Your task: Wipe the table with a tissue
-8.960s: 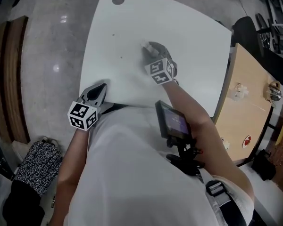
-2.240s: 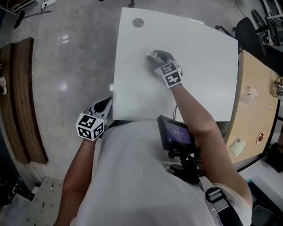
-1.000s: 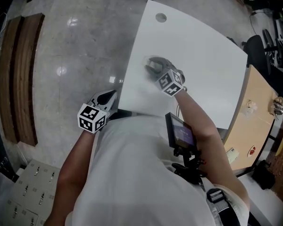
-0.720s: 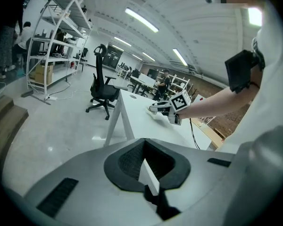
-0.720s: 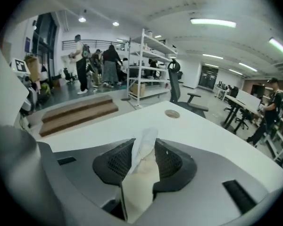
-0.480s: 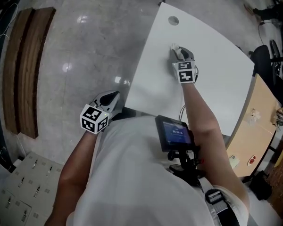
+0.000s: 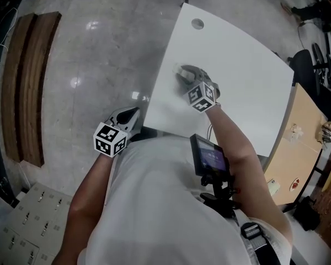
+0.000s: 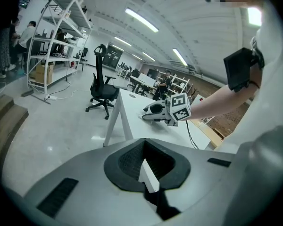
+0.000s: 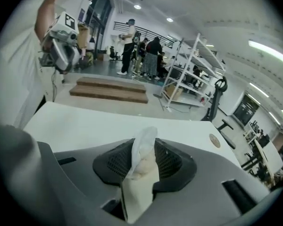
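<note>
My right gripper (image 7: 183, 75), clamped on the tissue (image 9: 142, 157), sits near the white table's (image 7: 248, 76) left edge; my left gripper (image 7: 130, 115), jaws together, waits beside its near-left corner.

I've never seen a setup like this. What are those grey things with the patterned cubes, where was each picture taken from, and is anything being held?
There is no robot here. A person holds a tool in each hand, and each tool has two jaws that pinch like tongs. The cubes with black-and-white squares are part of those tools. The top-down picture comes from a camera on the person's head, looking down at a white table. The other two come from cameras riding on the tools and looking along their jaws. The right gripper is out over the table, its jaws closed on a white tissue for wiping. The left gripper is beside the table's near corner, jaws together and holding nothing. The only other thing I see on the table is a round cap near its far corner.
</note>
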{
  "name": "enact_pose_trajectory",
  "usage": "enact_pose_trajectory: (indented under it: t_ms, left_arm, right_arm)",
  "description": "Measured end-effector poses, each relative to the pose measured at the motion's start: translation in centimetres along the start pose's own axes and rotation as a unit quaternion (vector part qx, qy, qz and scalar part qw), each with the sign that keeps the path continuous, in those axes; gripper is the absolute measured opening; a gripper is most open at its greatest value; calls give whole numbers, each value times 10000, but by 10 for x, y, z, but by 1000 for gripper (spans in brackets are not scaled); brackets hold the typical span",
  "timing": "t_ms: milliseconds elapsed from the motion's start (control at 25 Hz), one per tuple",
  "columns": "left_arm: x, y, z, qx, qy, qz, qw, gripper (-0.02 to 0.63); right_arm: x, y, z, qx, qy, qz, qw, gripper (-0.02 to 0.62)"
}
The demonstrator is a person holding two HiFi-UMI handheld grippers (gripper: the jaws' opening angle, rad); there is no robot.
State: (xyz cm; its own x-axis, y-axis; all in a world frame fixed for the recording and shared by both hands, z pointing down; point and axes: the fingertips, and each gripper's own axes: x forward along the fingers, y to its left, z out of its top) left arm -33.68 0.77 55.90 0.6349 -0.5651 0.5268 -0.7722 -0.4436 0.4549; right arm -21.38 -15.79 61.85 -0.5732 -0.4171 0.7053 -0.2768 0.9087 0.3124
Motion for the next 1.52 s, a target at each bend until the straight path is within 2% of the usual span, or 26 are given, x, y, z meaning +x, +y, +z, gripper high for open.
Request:
enact_pose_trajectory:
  t_ms: [120,240,360,440,480,560,680,920,1240,1440,1520]
  left_arm:
    - [5,-3,3,42,-10,-53,10000,5]
    - [7,-3,3,47,-9,-66,10000,5]
    - [6,-2,4,42,-27,-86,10000,5]
    - [6,-2,6,58,-56,-121,9999,5]
    - [6,-2,7,72,-67,-142,9999,5]
    - [8,-1,8,111,-76,-194,9997,5]
    - [12,-2,10,229,-89,-312,9992,5]
    - [13,-26,15,351,4,-585,9977,5]
    - [38,-56,21,915,315,-1232,9877,5]
    - [34,-66,29,1086,405,-1395,9834,5]
    - [39,-71,37,1118,372,-1428,9827,5]
  right_arm:
    - [-9,29,4,-162,-160,433,9988,124]
    - [-17,52,4,-92,-293,839,9960,124]
    - [-29,88,8,-3,-438,1793,9828,124]
    - [-40,102,14,377,-583,2228,9724,124]
    - [-46,102,18,700,-703,2237,9696,124]
    - [-55,95,25,1333,-923,2007,9661,124]
    - [-62,87,20,1837,-1015,1625,9641,124]
    - [-99,92,12,2350,-971,1227,9593,124]
    - [-144,82,-10,3108,-1119,413,9430,124]
    - [-160,86,-20,3497,-1099,80,9303,124]
    - [-168,74,-22,3484,-1152,-19,9302,124]
